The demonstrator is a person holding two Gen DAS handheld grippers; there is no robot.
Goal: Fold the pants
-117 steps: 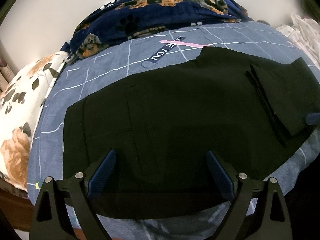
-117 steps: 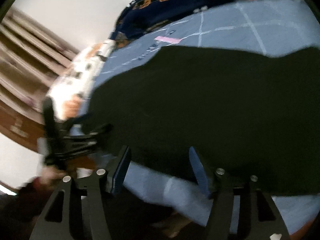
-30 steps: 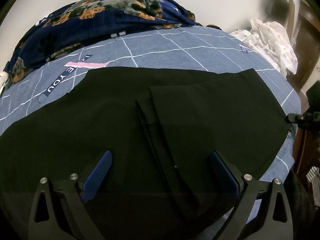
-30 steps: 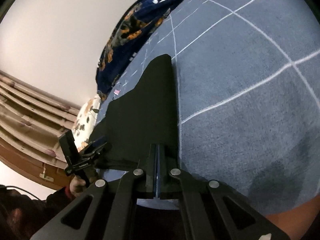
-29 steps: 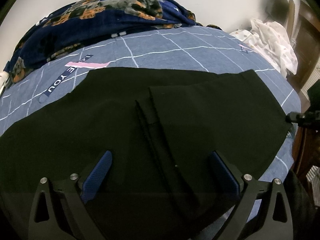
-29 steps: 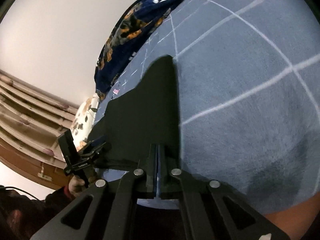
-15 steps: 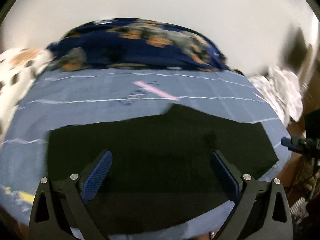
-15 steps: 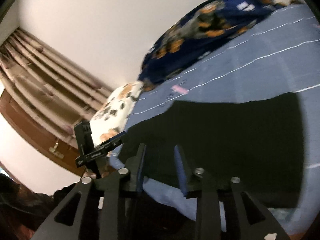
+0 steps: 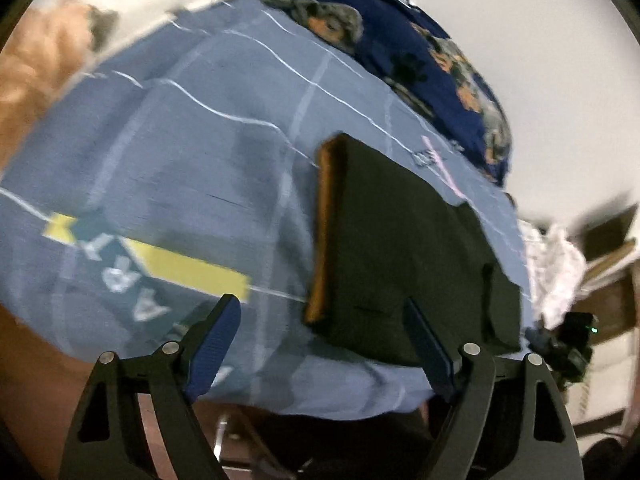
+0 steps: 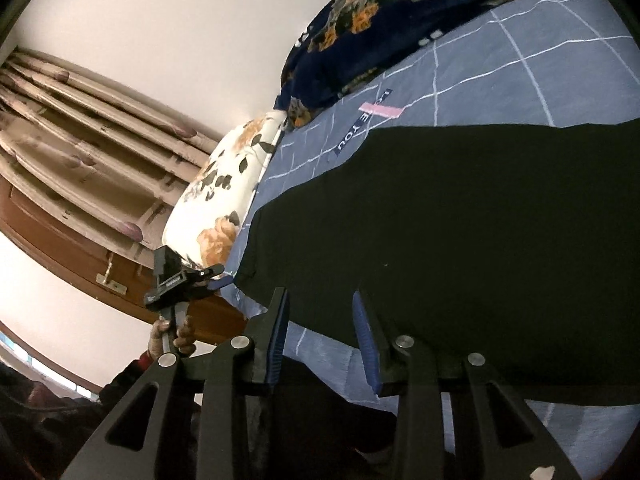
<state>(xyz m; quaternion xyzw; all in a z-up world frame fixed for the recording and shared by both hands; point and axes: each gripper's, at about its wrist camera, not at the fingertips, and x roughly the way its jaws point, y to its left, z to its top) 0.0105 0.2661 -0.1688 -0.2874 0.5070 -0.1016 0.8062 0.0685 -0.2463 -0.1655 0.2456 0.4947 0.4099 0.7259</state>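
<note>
Left wrist view, matte black pants (image 9: 404, 248) folded rectangular, left claw (image 9: 320, 344) apart, right claw (image 10: 320, 332) apart, empty.

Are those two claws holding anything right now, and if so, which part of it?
Nothing is held. The left claw and the right claw are both open and empty, near the edge of the black pants lying on the bed.
</note>
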